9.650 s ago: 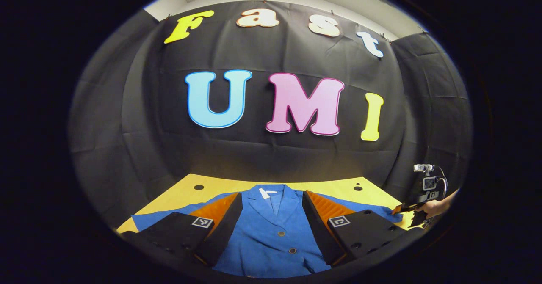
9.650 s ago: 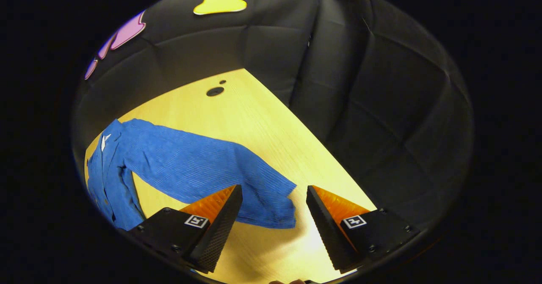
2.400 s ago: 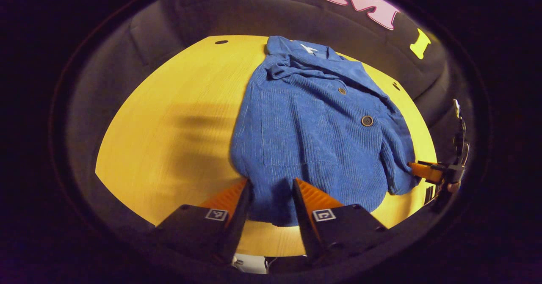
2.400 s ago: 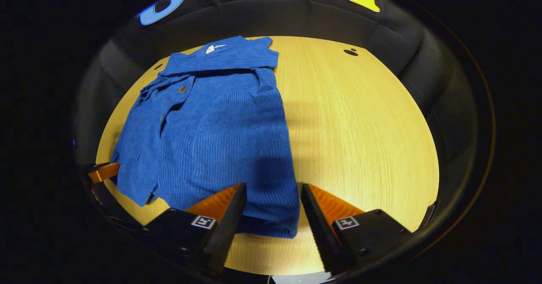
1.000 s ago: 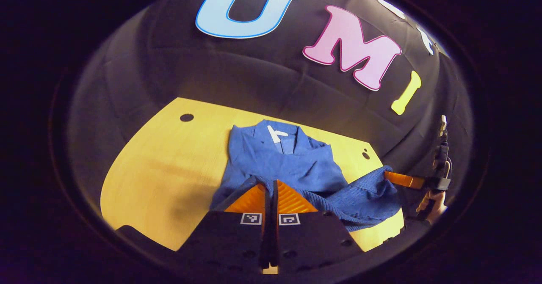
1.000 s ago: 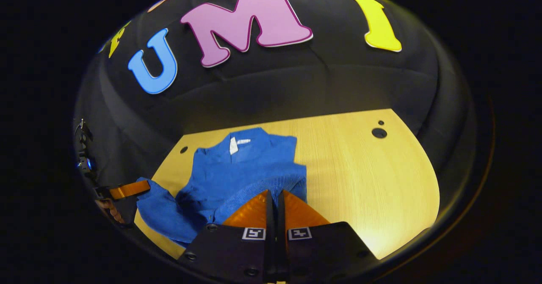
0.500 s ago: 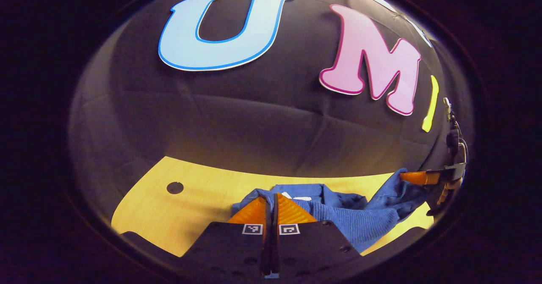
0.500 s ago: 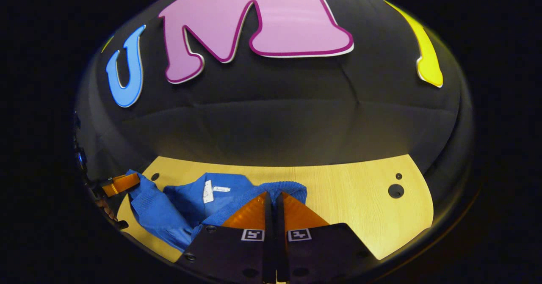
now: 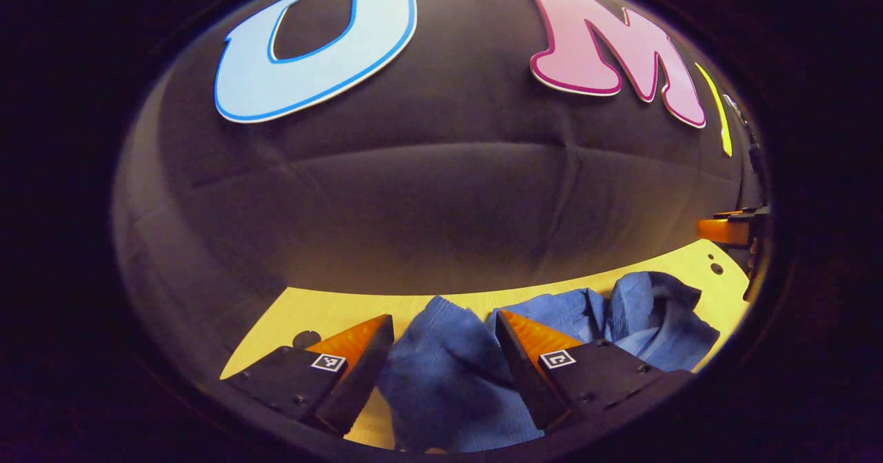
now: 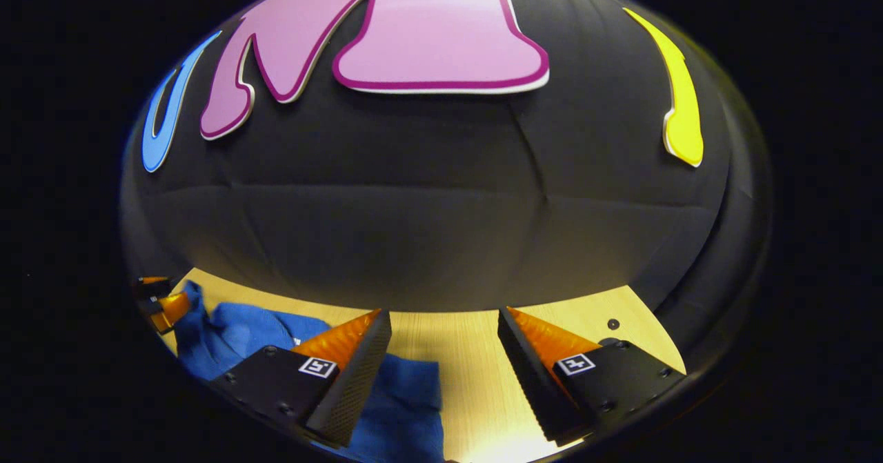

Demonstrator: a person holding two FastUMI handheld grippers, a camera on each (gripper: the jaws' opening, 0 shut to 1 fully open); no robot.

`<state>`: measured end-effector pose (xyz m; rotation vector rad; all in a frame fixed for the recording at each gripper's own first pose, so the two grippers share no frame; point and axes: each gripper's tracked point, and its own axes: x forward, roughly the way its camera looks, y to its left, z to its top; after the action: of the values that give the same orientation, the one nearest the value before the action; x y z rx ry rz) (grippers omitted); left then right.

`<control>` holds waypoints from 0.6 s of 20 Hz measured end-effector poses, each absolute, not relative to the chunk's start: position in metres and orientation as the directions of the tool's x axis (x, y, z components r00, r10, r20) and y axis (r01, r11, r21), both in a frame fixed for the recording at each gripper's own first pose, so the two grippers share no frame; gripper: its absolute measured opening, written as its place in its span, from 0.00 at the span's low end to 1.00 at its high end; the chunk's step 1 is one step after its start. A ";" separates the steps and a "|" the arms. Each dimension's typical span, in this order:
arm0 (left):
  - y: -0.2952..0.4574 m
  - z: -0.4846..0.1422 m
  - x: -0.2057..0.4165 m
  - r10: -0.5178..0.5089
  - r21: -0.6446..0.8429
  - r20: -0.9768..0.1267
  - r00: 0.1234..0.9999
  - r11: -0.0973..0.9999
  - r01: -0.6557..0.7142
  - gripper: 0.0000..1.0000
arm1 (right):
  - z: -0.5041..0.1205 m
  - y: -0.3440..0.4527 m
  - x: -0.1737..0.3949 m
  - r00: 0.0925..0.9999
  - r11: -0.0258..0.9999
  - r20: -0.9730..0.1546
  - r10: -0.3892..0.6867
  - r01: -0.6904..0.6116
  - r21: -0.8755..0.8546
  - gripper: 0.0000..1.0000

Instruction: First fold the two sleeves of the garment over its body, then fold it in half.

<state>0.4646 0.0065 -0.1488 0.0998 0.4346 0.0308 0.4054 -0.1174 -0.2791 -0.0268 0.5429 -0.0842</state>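
The blue corduroy garment (image 9: 448, 380) lies doubled over on the yellow wooden table (image 9: 331, 308), close to the wall. In the left gripper view my left gripper (image 9: 443, 319) is open, and a rounded fold of the cloth sits loose between its fingers. More bunched cloth spreads to the right, toward the right gripper (image 9: 724, 230) at the far edge. In the right gripper view my right gripper (image 10: 443, 312) is open over bare table, with the garment (image 10: 407, 394) lying under and beside its left finger. The left gripper (image 10: 162, 304) shows at the far left by the cloth.
The black cloth wall (image 10: 441, 228) rises right behind the table's far edge. Small round holes (image 10: 612, 324) mark the tabletop near the right corner, and another hole (image 9: 307, 339) sits by my left finger. Bare wood (image 10: 469, 352) stretches to the right of the garment.
Both grippers carried the lower hem up toward the collar, then opened and let it go. The cloth now lies folded over near the wall.
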 end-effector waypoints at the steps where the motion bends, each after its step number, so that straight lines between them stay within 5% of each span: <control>1: -0.001 -0.139 0.459 0.040 0.097 -0.418 0.907 0.995 0.001 0.84 | -0.276 -0.118 0.397 0.858 0.996 -0.506 -0.086 0.062 -0.064 0.98; 12: -0.032 -0.042 0.298 -0.071 -0.131 -0.268 0.961 0.991 0.037 0.86 | -0.132 -0.058 0.251 0.978 0.986 -0.209 -0.018 -0.018 -0.167 0.98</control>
<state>0.2978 -0.0320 -0.0420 -0.1258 0.2754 -0.0546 0.2507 -0.0576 -0.1323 -0.1688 0.2120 -0.0003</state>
